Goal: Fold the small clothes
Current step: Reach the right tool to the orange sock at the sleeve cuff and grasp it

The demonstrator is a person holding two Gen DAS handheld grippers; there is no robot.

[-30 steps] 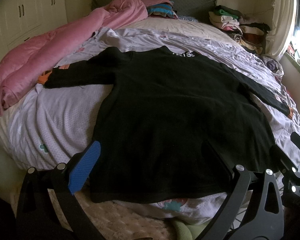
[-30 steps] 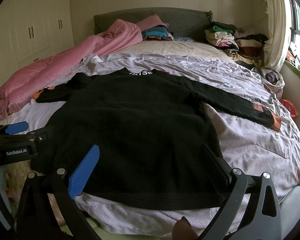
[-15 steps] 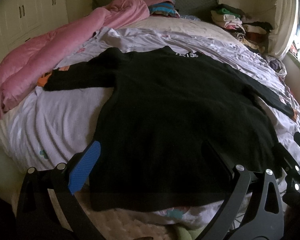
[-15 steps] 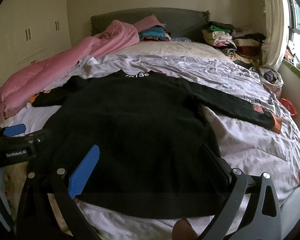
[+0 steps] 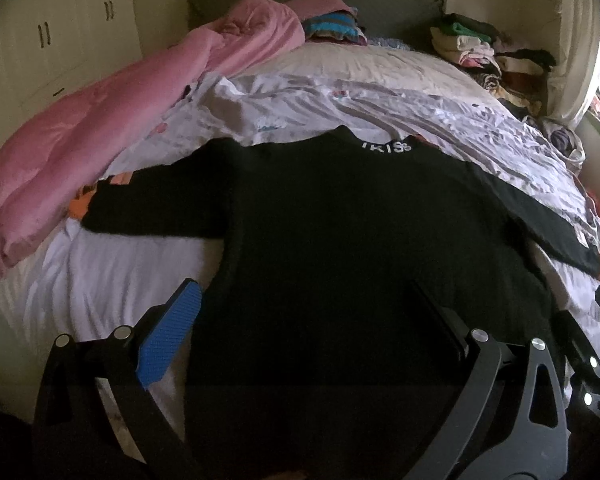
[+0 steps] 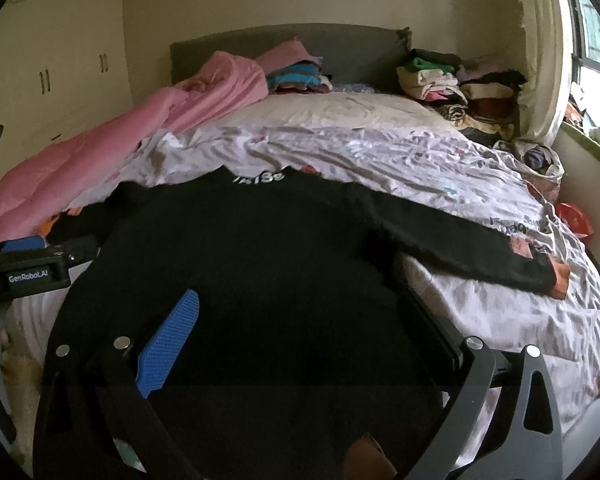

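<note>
A black long-sleeved sweater [image 5: 340, 248] lies flat on the bed, sleeves spread, white lettering at the collar; it also shows in the right wrist view [image 6: 268, 264]. My left gripper [image 5: 304, 320] is open and empty, low over the sweater's hem near its left side. My right gripper [image 6: 300, 320] is open and empty, low over the hem near its right side. The left gripper's body [image 6: 32, 268] shows at the left edge of the right wrist view. The hem's front edge is hidden in shadow.
The bed has a pale patterned sheet [image 5: 380, 108]. A pink duvet [image 5: 100, 128] lies along the left side. Folded clothes [image 5: 480, 48] are stacked at the far right by the curtain, with more by the headboard [image 5: 328, 28]. White wardrobes [image 5: 60, 40] stand at left.
Both grippers have moved forward and lower toward the sweater's hem; the sweater now fills more of each view. The sweater itself has not moved.
</note>
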